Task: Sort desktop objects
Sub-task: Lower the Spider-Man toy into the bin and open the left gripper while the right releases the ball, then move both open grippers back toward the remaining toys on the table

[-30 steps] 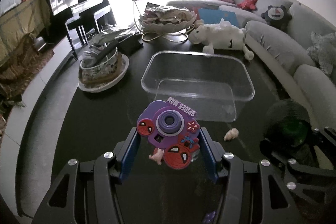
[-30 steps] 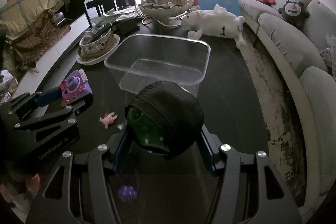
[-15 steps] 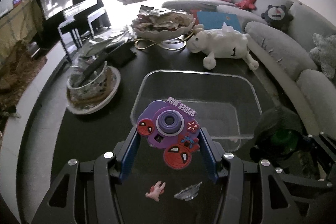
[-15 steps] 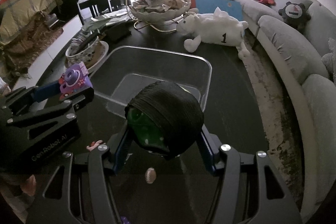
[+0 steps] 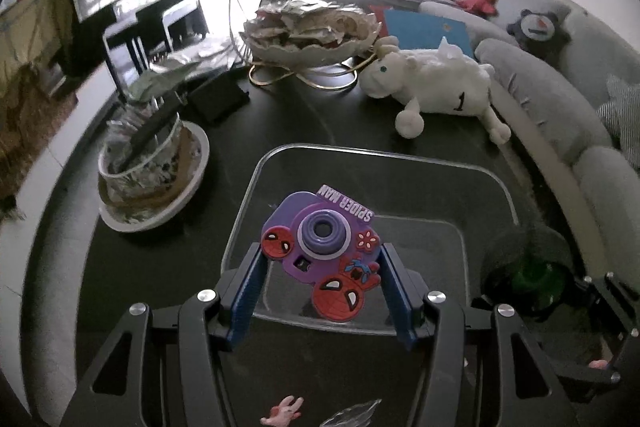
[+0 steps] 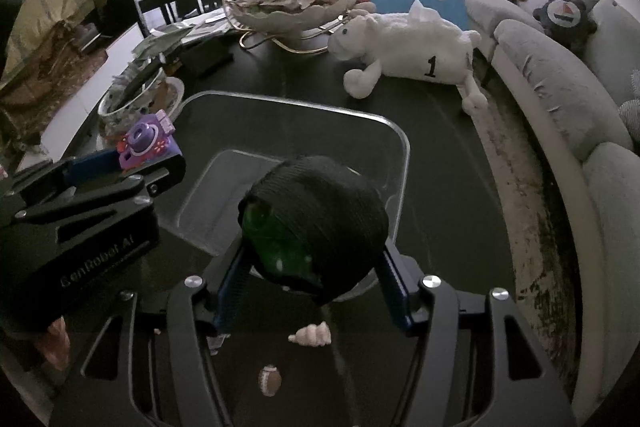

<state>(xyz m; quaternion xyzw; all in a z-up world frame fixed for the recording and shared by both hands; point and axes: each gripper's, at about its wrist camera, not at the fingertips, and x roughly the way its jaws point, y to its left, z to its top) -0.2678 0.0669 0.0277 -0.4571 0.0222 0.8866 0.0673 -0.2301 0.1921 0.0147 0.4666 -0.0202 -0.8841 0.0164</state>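
Spider-Man toy camera (image 5: 325, 251) sat clamped in left gripper (image 5: 320, 291), held over near edge of clear plastic bin (image 5: 496, 183); right gripper (image 6: 312, 287) squeezed a black-wrapped green ball (image 6: 316, 223) at bin's 5 o'clock. Step looked like drop-off: next, ease both fwd over bin & let go

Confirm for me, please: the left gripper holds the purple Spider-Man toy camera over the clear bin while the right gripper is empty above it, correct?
Not quite: the right gripper is not empty. The right wrist view shows it shut on a black-wrapped ball with green showing through. The rest stands: the left gripper holds the purple Spider-Man toy camera over the clear bin.
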